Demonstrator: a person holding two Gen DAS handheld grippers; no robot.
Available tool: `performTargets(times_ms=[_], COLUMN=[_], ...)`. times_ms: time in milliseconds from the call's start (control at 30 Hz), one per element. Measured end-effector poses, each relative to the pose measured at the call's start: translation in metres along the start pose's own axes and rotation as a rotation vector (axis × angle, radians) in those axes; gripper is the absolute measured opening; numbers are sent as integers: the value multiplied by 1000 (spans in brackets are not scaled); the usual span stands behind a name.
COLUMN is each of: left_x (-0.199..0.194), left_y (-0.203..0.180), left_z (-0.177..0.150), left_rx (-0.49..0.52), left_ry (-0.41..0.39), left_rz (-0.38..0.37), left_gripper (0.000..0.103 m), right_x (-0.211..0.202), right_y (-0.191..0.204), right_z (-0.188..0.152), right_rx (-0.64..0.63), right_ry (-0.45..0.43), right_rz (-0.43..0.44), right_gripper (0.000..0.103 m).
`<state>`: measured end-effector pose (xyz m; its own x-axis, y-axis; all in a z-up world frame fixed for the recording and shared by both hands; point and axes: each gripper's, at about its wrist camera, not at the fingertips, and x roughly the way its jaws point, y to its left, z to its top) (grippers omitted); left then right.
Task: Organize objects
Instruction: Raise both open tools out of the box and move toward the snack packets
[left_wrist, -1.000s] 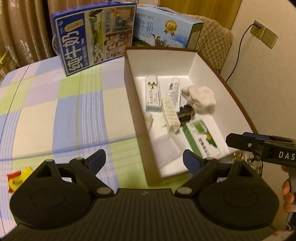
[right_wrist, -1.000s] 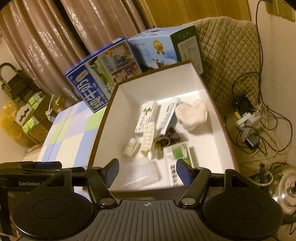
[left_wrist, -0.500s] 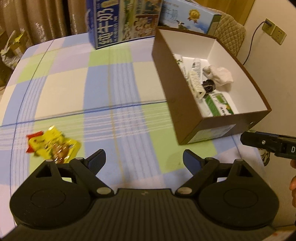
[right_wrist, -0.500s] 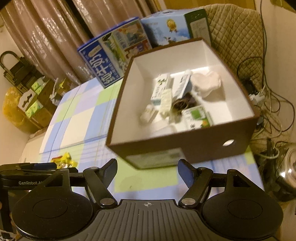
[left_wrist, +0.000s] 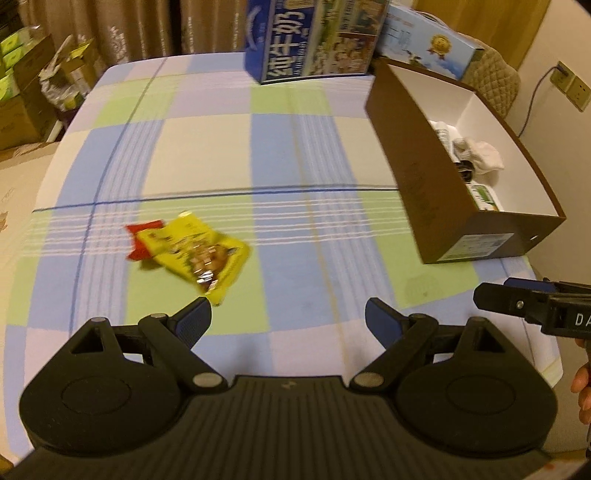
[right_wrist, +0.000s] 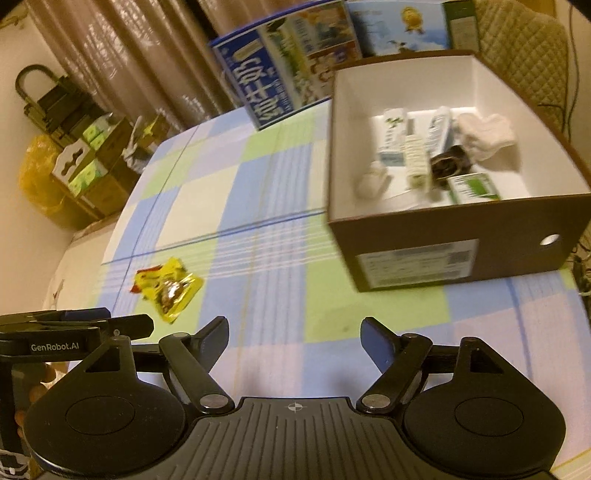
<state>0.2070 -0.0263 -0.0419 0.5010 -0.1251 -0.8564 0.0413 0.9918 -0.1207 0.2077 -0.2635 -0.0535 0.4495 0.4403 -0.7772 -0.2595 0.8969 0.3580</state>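
While I hold both grippers spread and empty, left gripper (left_wrist: 288, 315) and right gripper (right_wrist: 294, 338), the yellow snack packet (left_wrist: 195, 254) lies on the checked tablecloth (left_wrist: 207, 147), well apart from the brown cardboard box (right_wrist: 461, 243). "GenRobot.AI" reads on the left gripper's side, and the blue milk carton (left_wrist: 314, 37) bears "纯牛奶".

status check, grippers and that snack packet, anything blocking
Left gripper open, empty. Right gripper open, empty. Yellow snack packet lies flat on the tablecloth, outside the brown box. Nothing in the way.
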Motion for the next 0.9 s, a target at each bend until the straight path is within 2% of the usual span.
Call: performTargets(times_ms=[467, 900], left_x=[-1, 6], left_y=[81, 132], left_z=[-20, -26], left_rx=[-71, -127], left_ry=[29, 52], left_rz=[52, 95], left_gripper=[88, 88], right_x=[56, 109], right_y=[69, 115], right_z=[-9, 0], right_rx=[-102, -213], right_ry=[69, 90], right_rz=[28, 75], right_gripper=[79, 81])
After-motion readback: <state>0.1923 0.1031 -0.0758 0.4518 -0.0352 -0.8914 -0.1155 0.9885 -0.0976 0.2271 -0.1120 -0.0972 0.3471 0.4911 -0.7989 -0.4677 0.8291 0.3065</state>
